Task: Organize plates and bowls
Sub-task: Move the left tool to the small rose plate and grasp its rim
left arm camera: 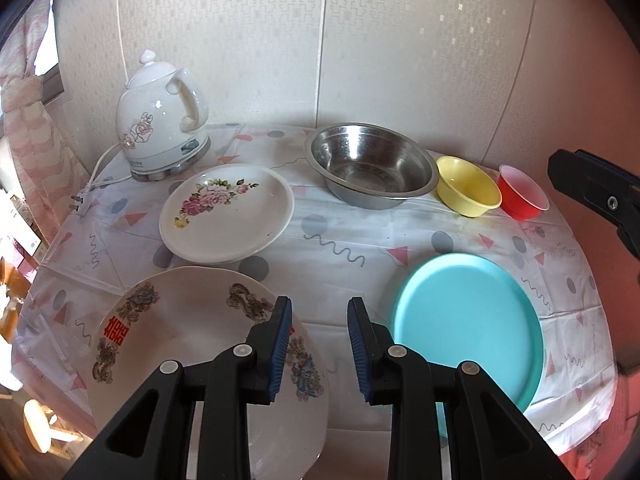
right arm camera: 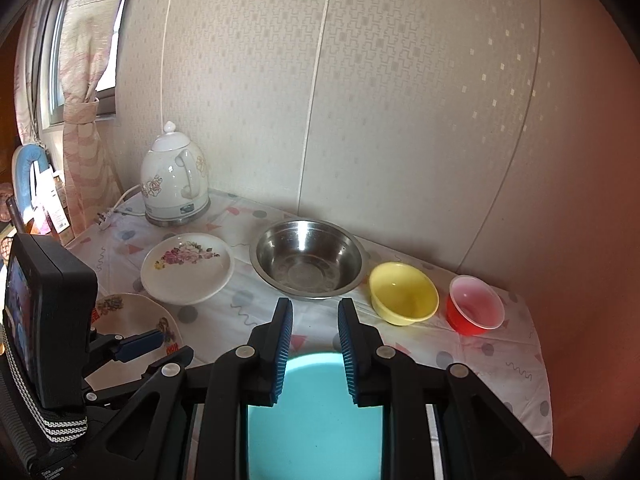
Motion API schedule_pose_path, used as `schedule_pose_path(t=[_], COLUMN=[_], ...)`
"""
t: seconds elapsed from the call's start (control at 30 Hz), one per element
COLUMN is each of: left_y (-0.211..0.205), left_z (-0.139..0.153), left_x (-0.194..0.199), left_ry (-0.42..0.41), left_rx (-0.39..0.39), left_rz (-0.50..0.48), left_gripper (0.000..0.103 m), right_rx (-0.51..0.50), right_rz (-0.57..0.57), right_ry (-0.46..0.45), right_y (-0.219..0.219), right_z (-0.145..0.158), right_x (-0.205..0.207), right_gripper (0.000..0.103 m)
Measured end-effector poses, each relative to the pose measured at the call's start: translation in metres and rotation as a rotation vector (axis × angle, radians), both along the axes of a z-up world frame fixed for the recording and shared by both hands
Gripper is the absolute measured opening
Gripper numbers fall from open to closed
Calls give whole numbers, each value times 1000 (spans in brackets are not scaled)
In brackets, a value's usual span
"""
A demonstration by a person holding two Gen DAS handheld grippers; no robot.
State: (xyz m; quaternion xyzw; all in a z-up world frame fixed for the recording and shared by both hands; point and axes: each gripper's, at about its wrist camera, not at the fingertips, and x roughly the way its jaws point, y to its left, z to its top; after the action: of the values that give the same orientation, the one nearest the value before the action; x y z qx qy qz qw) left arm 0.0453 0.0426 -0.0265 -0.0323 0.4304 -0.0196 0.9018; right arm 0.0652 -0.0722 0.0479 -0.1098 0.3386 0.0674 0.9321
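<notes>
Taking the white floral-painted kettle [left arm camera: 162, 120] at the back corner as landmark: the big steel bowl [left arm camera: 370, 166] sits to its right, then the yellow plastic bowl [left arm camera: 468, 192] and small red bowl [left arm camera: 522, 192], lined up by size as if for nesting. In front lie the round turquoise plate [left arm camera: 468, 328], the white dragon-patterned plate [left arm camera: 192, 340] and the rose-printed dish [left arm camera: 226, 212], unstacked. Left gripper [left arm camera: 320, 344] and right gripper [right arm camera: 314, 344] hover with jaws apart, gripping nothing.

A turquoise plate [left arm camera: 472, 328] sits plain beside a white plate [left arm camera: 224, 208] with pink roses and another white plate [left arm camera: 192, 328] bearing a red character and dragon motifs. One bowl [left arm camera: 468, 192] is yellow, one [left arm camera: 522, 192] red, one [left arm camera: 370, 166] steel. The tablecloth [left arm camera: 340, 248] shows pink triangles, grey dots and squiggles.
</notes>
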Motion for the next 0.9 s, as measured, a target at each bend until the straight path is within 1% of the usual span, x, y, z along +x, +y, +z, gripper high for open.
schedule_pose_path(t=[0.37,0.5,0.7,0.9], left_y=[42,56,78,97], left_z=[2,1,-3,-7], left_x=[3,7,14,23], left_ry=[-3,0,8,11], left_rx=[-8,-9,-2,16], left_rz=[104,136,174,208], left_gripper=[29,29,29,29], right_rx=[-7,-5,-9,-4], right_rz=[84,107,132,141], right_ry=[-8,3,35,109], right_y=[37,47,62,73], right_z=[5,2,-12,-38], right_x=[14,19,30,51], right_gripper=[24,27,28,28])
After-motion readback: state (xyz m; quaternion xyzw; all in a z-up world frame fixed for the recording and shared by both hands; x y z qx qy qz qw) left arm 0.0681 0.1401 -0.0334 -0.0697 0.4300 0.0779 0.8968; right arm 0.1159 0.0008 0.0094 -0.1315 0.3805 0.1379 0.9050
